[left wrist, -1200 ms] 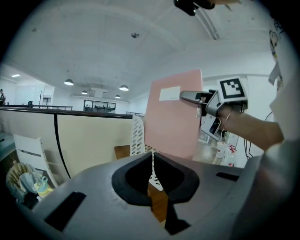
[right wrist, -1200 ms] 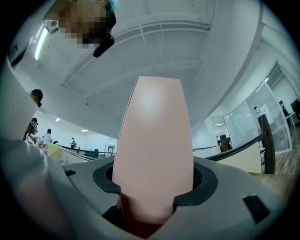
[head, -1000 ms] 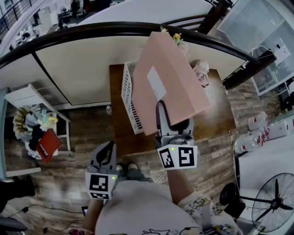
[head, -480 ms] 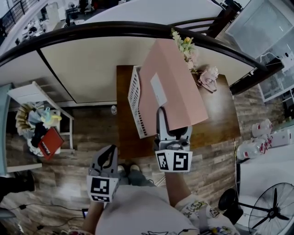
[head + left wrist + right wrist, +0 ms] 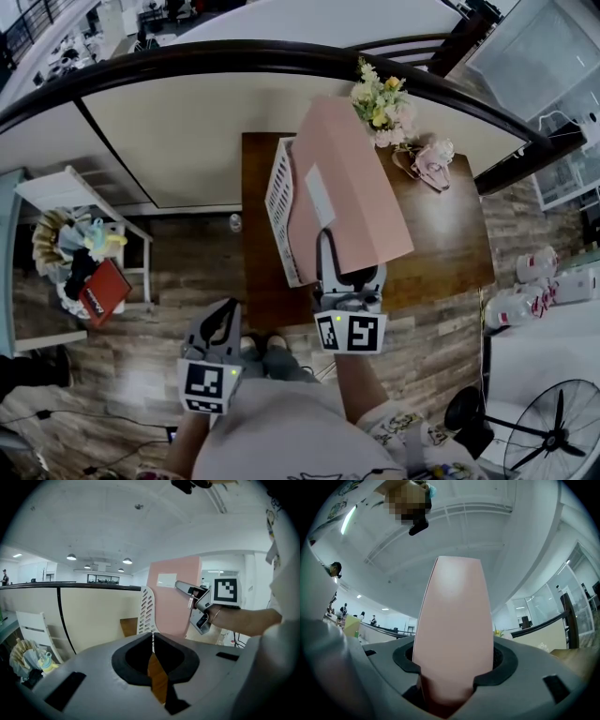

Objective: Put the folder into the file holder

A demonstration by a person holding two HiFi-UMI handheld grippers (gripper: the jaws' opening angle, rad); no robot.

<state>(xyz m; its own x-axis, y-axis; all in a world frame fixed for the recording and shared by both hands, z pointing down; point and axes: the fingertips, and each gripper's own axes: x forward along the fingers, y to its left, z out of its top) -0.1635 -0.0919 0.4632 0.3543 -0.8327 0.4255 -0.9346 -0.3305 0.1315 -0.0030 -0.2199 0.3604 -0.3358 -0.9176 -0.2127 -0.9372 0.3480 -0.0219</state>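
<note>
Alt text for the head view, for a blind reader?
The right gripper clamps a large pink folder, held on edge at a white slotted file holder on a brown wooden table. The left gripper hangs shut and empty nearer the person.

Wood-plank floor (image 5: 122,375), dark wooden table (image 5: 450,234), cream partition (image 5: 187,141) under curved black rail (image 5: 234,52), white shelf (image 5: 56,193), fan (image 5: 553,436).

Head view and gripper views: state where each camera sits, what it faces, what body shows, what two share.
Head view: on the head, facing down at the table; torso, left gripper, right gripper show.
Left gripper view: on that gripper, facing the file holder; a forearm shows.
Right gripper view: on that gripper, looking up the clamped folder; shirt shows.
All share the folder.
</note>
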